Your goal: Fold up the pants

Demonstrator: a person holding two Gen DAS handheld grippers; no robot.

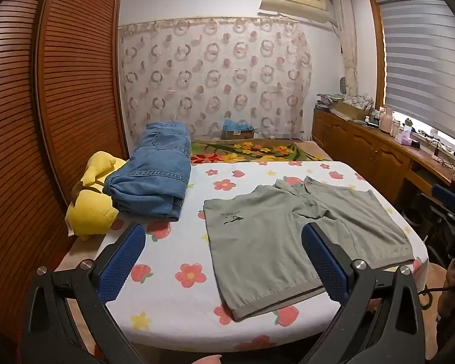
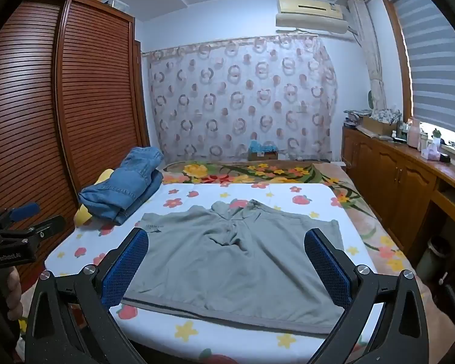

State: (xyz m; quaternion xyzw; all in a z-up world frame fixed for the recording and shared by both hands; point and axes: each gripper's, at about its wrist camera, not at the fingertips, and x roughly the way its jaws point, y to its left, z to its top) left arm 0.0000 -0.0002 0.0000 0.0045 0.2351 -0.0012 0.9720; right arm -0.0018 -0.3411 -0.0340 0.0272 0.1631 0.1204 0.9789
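Grey-green shorts (image 1: 291, 242) lie spread flat on the flower-print table cover (image 1: 179, 261), waistband toward me, legs pointing away. They also show in the right wrist view (image 2: 236, 267). My left gripper (image 1: 223, 242) is open and empty, held above the near edge, left of the shorts' middle. My right gripper (image 2: 226, 248) is open and empty, held above the shorts' waistband. The left gripper also shows at the left edge of the right wrist view (image 2: 24, 221).
Folded blue jeans (image 1: 154, 179) sit at the back left of the table, resting on a yellow plush toy (image 1: 91, 200). A slatted wooden wardrobe (image 1: 45, 106) stands on the left. A wooden counter (image 1: 388, 151) with bottles runs along the right.
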